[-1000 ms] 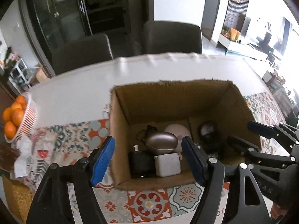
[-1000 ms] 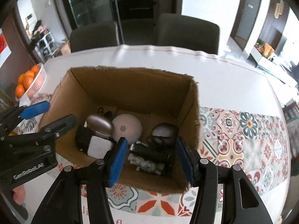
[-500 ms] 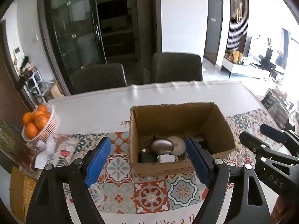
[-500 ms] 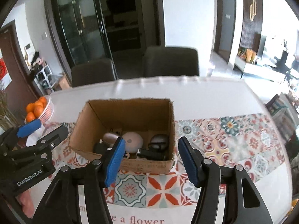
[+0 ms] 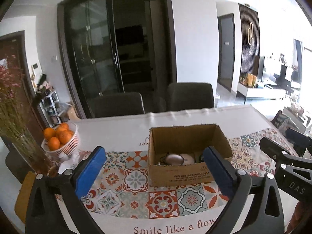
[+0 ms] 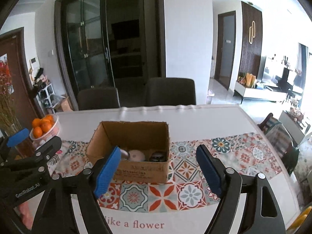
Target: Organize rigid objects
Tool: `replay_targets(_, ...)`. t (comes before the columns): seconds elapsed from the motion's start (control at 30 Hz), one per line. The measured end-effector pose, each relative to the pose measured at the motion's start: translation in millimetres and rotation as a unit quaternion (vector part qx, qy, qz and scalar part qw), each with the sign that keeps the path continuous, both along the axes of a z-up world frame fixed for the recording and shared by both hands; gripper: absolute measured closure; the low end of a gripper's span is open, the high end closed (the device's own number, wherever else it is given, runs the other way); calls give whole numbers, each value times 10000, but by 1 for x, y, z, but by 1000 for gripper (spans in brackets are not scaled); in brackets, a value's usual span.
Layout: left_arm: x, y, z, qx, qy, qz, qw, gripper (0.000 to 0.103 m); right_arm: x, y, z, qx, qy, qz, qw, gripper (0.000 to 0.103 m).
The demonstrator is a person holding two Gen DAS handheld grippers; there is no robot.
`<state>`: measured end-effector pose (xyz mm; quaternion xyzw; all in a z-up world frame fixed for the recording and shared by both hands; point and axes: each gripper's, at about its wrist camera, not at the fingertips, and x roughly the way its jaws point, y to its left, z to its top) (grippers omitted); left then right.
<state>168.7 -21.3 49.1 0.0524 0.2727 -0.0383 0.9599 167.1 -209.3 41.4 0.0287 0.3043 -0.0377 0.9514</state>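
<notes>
An open cardboard box (image 5: 181, 173) stands on the patterned tablecloth; it also shows in the right wrist view (image 6: 144, 172). Inside it lie a metallic oval object (image 5: 174, 159), a pale round object (image 6: 136, 155) and a dark rounded object (image 6: 157, 156); the rest is hidden by the box wall. My left gripper (image 5: 154, 167) is open and empty, held back from the box on the near side. My right gripper (image 6: 158, 165) is open and empty, also on the near side of the box.
A white basket of oranges (image 5: 60, 138) stands at the left next to a vase of dried flowers (image 5: 21, 142). Two dark chairs (image 5: 190, 96) stand behind the table's far edge. The tablecloth's near edge carries printed words (image 6: 134, 224).
Both grippers have pulled up and back from just over the box to well clear of it. The box looks much smaller and the room behind has come into view. Both stay open.
</notes>
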Motion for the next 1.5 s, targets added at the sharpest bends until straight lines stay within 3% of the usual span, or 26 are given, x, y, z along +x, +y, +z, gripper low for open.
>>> replay_targets(0.5, -36, 3, 15, -96, -114, -28, 9999, 0, -45, 8, 31, -281, -569, -151, 9979, 11)
replay_targets(0.97, -53, 7, 31, -151, -471, -4, 9988, 0, -57, 11, 39, -220, -749, -32, 9969, 11)
replay_targets(1.5, -57, 12, 33, -226, -463, -12, 9987, 0, -60, 15, 41, -211, -780, 61, 9967, 11)
